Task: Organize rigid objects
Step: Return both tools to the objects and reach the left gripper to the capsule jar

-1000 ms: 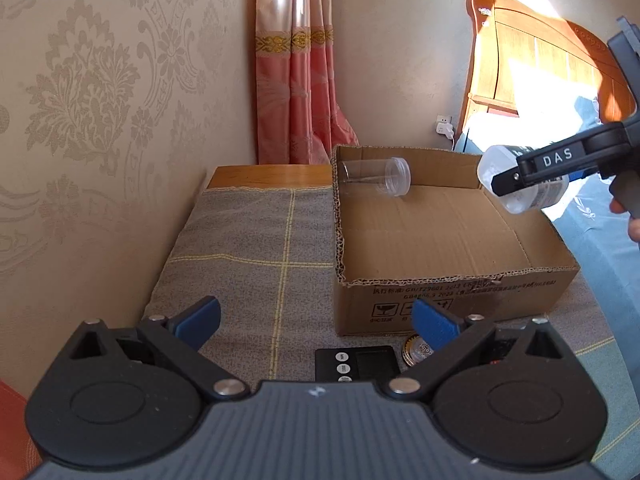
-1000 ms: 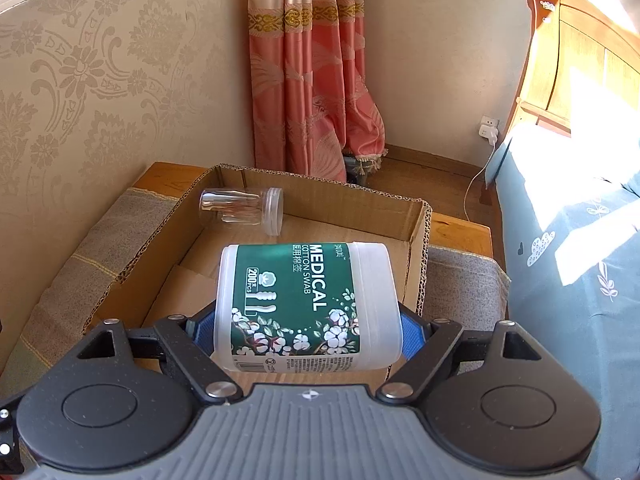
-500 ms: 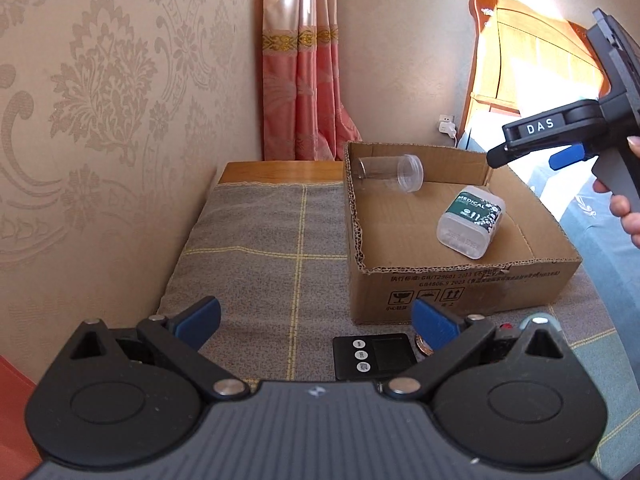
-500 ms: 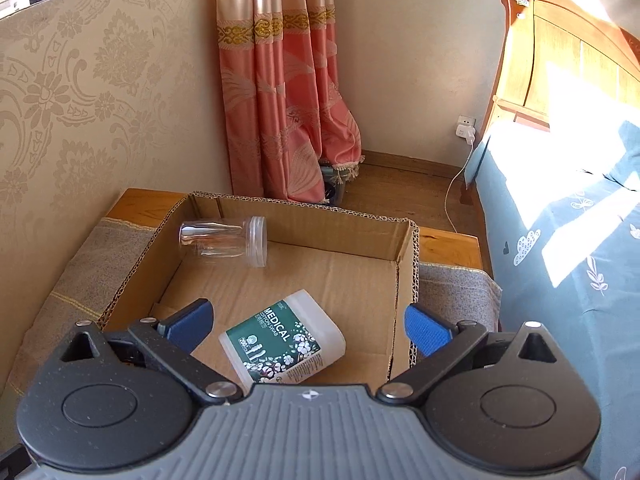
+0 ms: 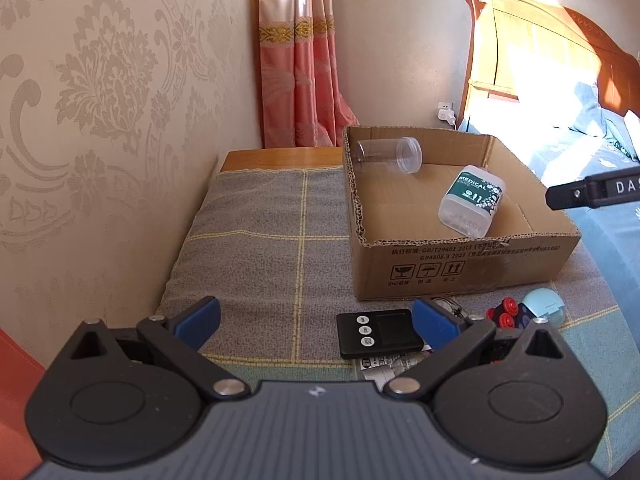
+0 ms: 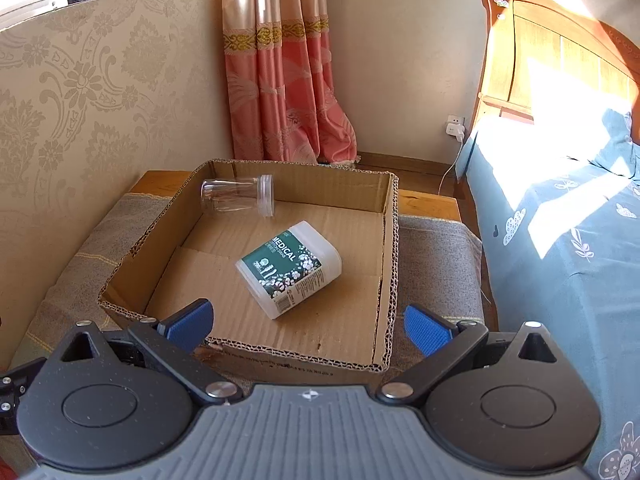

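Right gripper [image 6: 306, 324] is hovering above the near edge of the cardboard box [image 6: 384, 248], tilted down into it, blue fingers [image 6: 424, 330] spread wide, gripping nothing. Cotton swab container [image 6: 289, 274] is lying on its side on the box floor; clear jar [image 6: 237, 195] is lying on its side at the far left corner. Left gripper [image 5: 316, 320] is hanging low over the grey cloth [image 5: 260, 240], also spread and empty, with the black timer [image 5: 378, 332] sitting between its fingers.
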Tool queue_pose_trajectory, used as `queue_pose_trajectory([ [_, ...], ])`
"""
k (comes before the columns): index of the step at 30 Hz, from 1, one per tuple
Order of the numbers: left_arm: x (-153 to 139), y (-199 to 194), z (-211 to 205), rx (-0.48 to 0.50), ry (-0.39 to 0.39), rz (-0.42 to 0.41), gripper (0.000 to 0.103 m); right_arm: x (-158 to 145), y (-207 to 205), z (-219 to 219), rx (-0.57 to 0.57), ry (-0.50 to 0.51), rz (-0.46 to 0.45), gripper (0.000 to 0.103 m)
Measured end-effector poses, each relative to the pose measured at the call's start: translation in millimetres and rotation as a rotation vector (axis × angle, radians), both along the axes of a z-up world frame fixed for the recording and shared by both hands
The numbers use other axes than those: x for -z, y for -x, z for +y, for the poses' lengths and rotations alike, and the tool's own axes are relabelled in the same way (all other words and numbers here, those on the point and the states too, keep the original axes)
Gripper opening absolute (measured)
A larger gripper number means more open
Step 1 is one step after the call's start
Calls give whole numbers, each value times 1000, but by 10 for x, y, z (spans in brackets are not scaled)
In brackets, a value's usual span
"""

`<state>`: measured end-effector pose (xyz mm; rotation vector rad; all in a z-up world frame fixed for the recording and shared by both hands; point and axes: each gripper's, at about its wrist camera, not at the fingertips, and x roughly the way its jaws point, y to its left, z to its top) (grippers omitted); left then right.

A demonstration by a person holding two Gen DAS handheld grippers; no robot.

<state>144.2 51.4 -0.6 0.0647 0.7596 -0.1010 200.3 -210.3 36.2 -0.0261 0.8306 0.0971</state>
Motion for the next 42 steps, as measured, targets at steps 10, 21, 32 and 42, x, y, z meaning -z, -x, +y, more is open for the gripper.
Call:
queue_pose_trajectory([
  [10, 134, 64, 15, 4, -14, 42, 102, 440, 653, 175, -160, -75, 131, 103],
  [21, 113, 146, 11, 19, -6, 37, 102, 870, 1000, 809, -337, -16, 282, 103],
  [32, 245, 112, -152, 94, 6, 88, 102, 1004, 1168, 492, -244, 76, 300, 103],
  [42, 395, -85, -495, 180, 57, 139, 102, 1003, 1350, 278, -246, 87, 252, 103],
])
